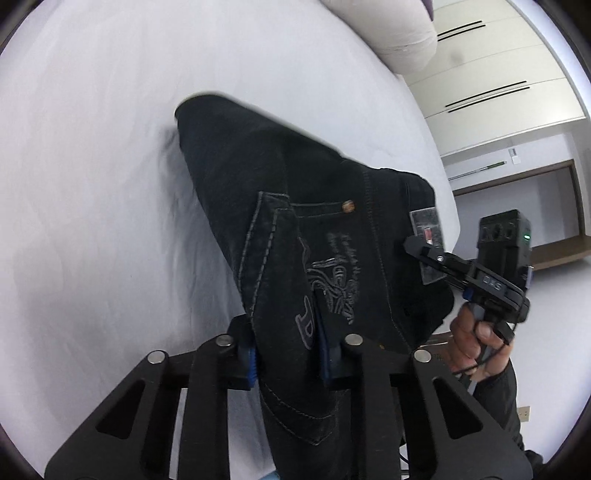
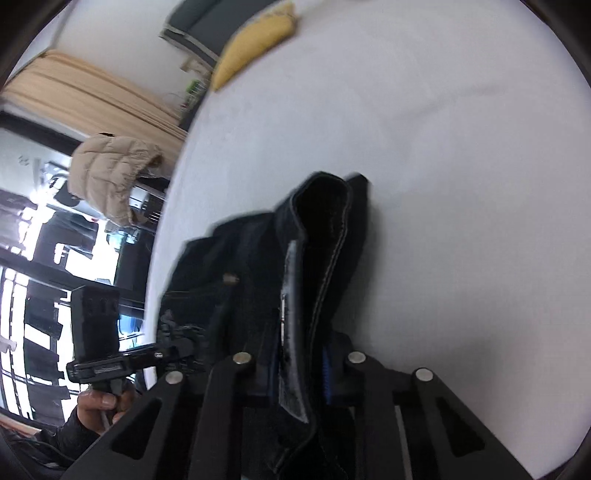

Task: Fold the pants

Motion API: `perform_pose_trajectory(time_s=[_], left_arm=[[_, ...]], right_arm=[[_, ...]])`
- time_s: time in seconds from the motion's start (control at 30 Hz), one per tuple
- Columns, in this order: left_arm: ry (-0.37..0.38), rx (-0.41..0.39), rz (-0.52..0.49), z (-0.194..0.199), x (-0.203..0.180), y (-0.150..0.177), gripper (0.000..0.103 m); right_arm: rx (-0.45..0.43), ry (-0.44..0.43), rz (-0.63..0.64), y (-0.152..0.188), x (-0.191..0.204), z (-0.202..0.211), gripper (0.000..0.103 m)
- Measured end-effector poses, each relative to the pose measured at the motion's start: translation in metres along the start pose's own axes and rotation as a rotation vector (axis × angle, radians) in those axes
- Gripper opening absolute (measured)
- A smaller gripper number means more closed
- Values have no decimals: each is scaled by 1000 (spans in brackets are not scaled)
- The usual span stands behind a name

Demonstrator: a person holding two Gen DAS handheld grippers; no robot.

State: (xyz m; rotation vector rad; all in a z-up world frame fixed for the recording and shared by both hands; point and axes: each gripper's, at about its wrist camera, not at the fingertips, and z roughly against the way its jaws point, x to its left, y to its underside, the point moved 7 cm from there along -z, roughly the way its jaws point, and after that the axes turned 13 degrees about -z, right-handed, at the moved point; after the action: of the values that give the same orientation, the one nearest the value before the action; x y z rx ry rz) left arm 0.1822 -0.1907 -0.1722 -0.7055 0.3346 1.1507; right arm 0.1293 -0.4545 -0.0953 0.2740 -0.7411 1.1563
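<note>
Black jeans (image 1: 280, 206) with grey stitching and an embroidered back pocket hang over a white bed (image 1: 92, 166). My left gripper (image 1: 290, 360) is shut on the jeans at the pocket side of the waist. My right gripper (image 1: 417, 245) shows at the right of the left wrist view, clamped on the waistband by the leather patch. In the right wrist view my right gripper (image 2: 299, 373) is shut on the waistband of the jeans (image 2: 314, 236), with the patch edge between the blue pads. The left gripper (image 2: 173, 354) shows at lower left, on the jeans.
A white pillow (image 1: 391, 33) lies at the far end of the bed. White wardrobe doors (image 1: 491, 81) stand to the right. A yellow cushion (image 2: 255, 40) lies at the bed's far edge, and a beige puffer jacket (image 2: 110, 177) hangs beside the bed near a window.
</note>
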Motion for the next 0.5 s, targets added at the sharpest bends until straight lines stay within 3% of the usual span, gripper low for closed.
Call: perform_pose_trajectory(time_s=[0.23, 0.37, 0.5], left_arm=[[-87, -120, -105, 78, 11, -67, 21], [-171, -164, -144, 113, 42, -113, 21], [-227, -184, -138, 138, 35, -127, 21]], right_arm=[[-69, -40, 100, -44, 75, 1, 19], [-77, -86, 88, -91, 114, -29, 19], [-58, -92, 110, -128, 153, -73, 19]])
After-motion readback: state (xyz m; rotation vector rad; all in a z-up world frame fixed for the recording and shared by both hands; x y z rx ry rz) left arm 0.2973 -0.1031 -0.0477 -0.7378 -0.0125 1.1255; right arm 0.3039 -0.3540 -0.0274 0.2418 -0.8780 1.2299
